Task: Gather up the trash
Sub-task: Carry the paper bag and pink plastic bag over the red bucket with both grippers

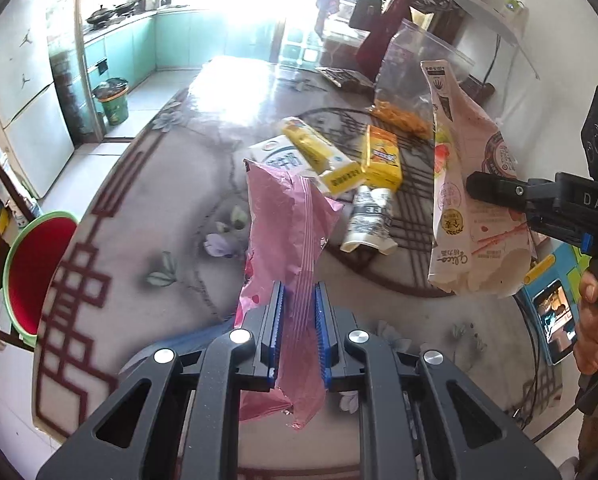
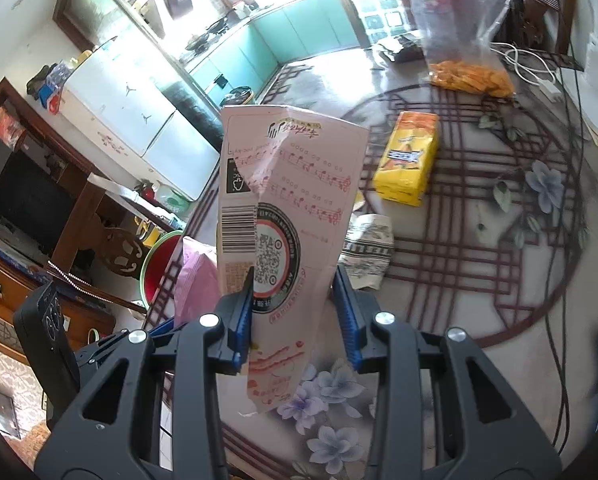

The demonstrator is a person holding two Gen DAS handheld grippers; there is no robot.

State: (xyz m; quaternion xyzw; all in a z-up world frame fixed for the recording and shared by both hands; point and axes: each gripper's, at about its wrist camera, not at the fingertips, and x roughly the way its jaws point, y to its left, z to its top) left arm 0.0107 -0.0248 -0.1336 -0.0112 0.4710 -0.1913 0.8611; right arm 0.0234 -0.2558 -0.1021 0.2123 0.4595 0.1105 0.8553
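My left gripper (image 1: 299, 300) is shut on a crumpled pink plastic bag (image 1: 287, 216) and holds it above the table; the bag also shows in the right wrist view (image 2: 193, 280). My right gripper (image 2: 295, 284) is shut on a pale pink snack carton (image 2: 287, 208) and holds it upright above the table; the carton also shows in the left wrist view (image 1: 467, 184). On the table lie a yellow packet (image 1: 381, 156), a yellow-and-white box (image 1: 323, 154), a white milk carton (image 1: 277, 156) and a crumpled black-and-white wrapper (image 1: 369, 216).
A red bin with a green rim (image 1: 31, 272) stands beside the table's left edge. A clear zip bag of orange snacks (image 2: 467, 72) stands at the far side. A phone (image 1: 555, 320) and cables (image 2: 563, 240) lie at the right. A dark wrapper (image 1: 343, 76) lies farther back.
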